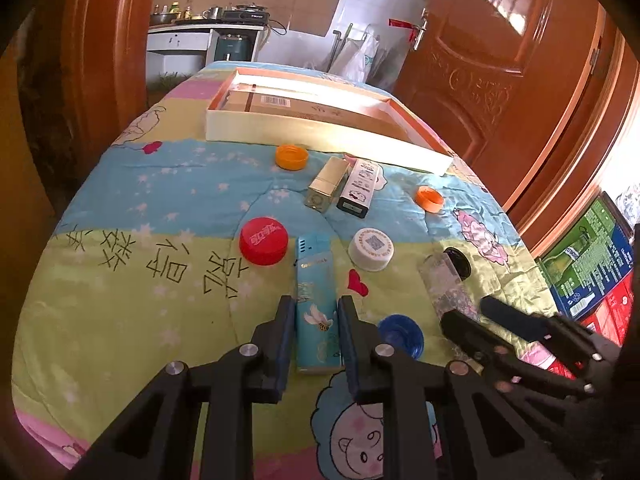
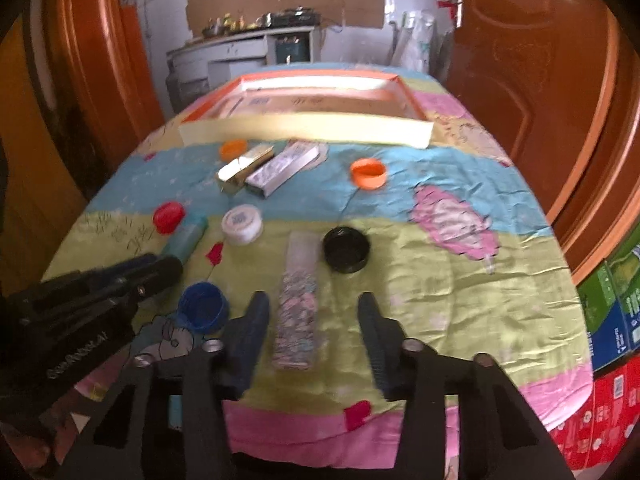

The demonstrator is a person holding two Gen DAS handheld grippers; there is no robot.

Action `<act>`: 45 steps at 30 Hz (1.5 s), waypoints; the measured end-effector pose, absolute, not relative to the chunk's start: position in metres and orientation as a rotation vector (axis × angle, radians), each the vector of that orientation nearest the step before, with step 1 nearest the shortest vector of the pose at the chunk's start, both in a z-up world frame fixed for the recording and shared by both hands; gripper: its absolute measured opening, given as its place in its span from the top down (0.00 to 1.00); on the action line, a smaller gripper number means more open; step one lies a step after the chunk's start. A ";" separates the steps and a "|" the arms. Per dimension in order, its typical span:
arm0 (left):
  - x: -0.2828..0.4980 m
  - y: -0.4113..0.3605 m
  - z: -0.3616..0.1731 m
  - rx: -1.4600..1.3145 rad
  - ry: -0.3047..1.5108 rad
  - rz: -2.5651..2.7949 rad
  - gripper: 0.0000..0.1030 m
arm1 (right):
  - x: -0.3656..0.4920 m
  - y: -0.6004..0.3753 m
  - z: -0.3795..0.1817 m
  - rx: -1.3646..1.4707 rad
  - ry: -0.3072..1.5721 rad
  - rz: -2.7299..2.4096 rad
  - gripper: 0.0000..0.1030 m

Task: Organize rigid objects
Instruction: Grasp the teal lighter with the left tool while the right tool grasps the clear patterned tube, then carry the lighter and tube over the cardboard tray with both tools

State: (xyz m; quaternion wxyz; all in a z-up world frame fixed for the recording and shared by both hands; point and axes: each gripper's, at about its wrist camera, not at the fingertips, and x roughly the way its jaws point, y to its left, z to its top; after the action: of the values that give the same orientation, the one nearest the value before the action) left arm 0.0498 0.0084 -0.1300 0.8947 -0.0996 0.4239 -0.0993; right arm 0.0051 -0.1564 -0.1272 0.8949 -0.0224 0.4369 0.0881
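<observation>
A light-blue box lies lengthwise on the quilt, and my left gripper is shut on it, both pads against its long sides. A clear box with a pastel pattern lies between the fingers of my right gripper. The left finger is close beside it, while bare quilt shows between the box and the right finger, so the jaws stand open. In the left wrist view the right gripper straddles the near end of that patterned box.
A shallow white tray sits at the far end of the bed. Loose on the quilt are a red cap, white cap, black cap, blue cap, two orange caps, a gold box and a white box. Cartons stand right of the bed.
</observation>
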 end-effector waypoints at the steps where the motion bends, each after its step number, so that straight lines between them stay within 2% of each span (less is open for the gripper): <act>1: 0.049 0.010 -0.130 -0.209 0.877 -0.205 0.78 | 0.006 -0.155 -0.129 -0.051 0.913 0.189 0.77; 3: 0.048 0.012 -0.128 -0.213 0.867 -0.202 0.78 | 0.005 -0.155 -0.130 -0.043 0.914 0.202 0.80; 24: 0.051 0.014 -0.074 -0.204 0.761 -0.233 0.78 | 0.004 -0.172 -0.079 -0.010 0.786 0.233 0.80; 36: 0.118 0.014 -0.005 -0.148 0.730 -0.239 0.78 | 0.058 -0.182 -0.018 -0.059 0.718 0.275 0.80; 45: 0.196 0.011 0.020 -0.100 0.788 -0.203 0.78 | 0.129 -0.196 0.013 -0.052 0.746 0.293 0.80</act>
State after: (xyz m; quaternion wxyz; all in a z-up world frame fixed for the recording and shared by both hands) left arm 0.1962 0.0114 0.0196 0.9172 -0.0486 0.3830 -0.0984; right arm 0.1286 -0.1958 0.0128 0.9205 -0.0253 0.3629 0.1428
